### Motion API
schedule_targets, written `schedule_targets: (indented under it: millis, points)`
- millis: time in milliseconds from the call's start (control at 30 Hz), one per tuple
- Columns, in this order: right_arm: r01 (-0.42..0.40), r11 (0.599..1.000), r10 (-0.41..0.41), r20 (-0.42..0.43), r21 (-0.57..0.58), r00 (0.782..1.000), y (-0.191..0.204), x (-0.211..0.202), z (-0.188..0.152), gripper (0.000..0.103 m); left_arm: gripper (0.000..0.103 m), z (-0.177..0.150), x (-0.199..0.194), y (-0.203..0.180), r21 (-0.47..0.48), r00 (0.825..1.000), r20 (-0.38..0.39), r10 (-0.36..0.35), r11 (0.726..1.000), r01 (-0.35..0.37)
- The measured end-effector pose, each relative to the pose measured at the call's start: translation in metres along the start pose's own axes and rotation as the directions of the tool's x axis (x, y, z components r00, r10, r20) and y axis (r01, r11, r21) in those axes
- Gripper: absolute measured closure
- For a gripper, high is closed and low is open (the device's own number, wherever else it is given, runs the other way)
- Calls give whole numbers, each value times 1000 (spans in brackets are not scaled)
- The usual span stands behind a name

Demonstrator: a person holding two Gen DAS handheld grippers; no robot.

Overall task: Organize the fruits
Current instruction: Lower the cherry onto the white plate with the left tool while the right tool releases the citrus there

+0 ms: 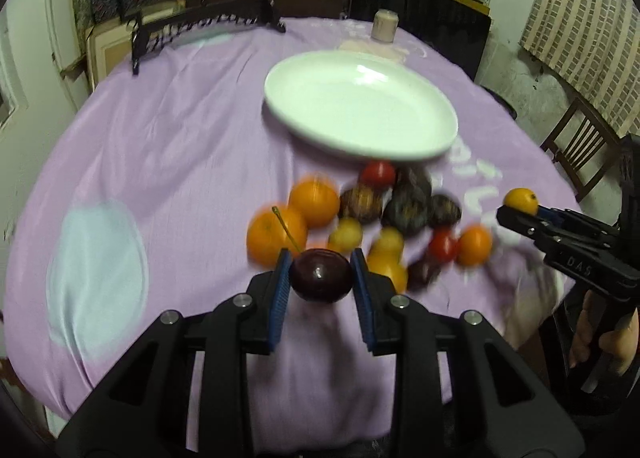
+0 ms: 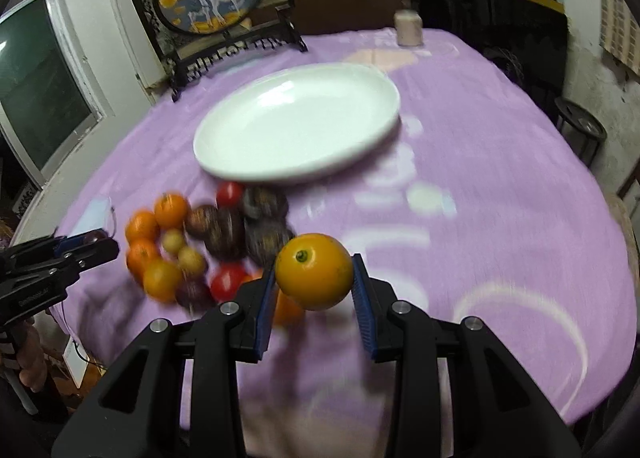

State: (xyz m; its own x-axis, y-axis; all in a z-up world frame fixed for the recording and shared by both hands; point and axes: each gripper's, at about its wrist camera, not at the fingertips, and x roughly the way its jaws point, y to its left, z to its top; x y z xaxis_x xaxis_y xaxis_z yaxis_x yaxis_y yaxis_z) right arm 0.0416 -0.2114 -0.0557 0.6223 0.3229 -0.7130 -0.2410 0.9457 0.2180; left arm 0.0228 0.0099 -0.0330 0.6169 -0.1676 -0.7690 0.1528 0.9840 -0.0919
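Between left tongs (image 1: pixel 321 278), plum (image 1: pixel 321 276).

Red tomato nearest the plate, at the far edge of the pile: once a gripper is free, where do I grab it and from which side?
Both grippers are full now: the left gripper holds a dark plum, the right gripper an orange. For the red tomato, probably descend from above and close across its round middle, one finger on the plate side; dark fruits crowd its near side.
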Motion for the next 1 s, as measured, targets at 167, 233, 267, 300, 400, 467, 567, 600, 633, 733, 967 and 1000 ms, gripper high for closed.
schedule_targets:
  millis: [167, 233, 267, 300, 400, 467, 567, 600, 633, 733, 967, 1000]
  points:
    - [-18, 999, 20, 41, -50, 999, 2, 28, 77, 67, 73, 93, 39, 3, -6, 1000, 9, 13, 1000, -13]
    - [-10, 999, 11, 32, -44, 999, -1, 50, 107, 67, 73, 135, 68, 5, -15, 999, -1, 53, 998, -53]
    - [9, 999, -8, 26, -43, 1000, -3, 62, 120, 67, 73, 155, 85, 6, -26, 998, -16, 67, 997, -67]
    - [26, 999, -25, 16, -47, 1000, -3, 71, 127, 67, 73, 167, 98, 7, -36, 997, -33, 67, 997, -68]
    - [27, 999, -29, -46, -40, 999, -7, 114, 150, 67, 73, 197, 139, 8, -63, 996, -80, 43, 997, -48]
    - [19, 999, -22, -85, -33, 996, -9, 138, 160, 67, 73, 206, 158, 7, -69, 994, -102, 34, 997, -41]
    - [14, 999, -19, -123, -41, 992, -8, 162, 170, 67, 73, 210, 178, 8, -71, 992, -124, 17, 997, -26]
    - [13, 999, -18, -127, -44, 992, -7, 166, 171, 67, 73, 212, 183, 9, -71, 991, -129, 15, 997, -24]
    - [15, 999, -21, -132, -49, 991, -7, 170, 173, 67, 72, 212, 187, 10, -70, 991, -133, 14, 997, -23]
    - [25, 998, -33, -126, -59, 991, -7, 174, 173, 67, 68, 215, 194, 11, -84, 990, -138, -5, 996, -6]
    - [92, 991, -98, -61, -98, 993, -2, 138, 176, 42, 39, 209, 149, 11, -80, 998, -67, 6, 997, -11]
    - [94, 991, -99, -46, -97, 994, -1, 123, 172, 41, 38, 202, 131, 12, -85, 999, -44, -4, 996, 0]
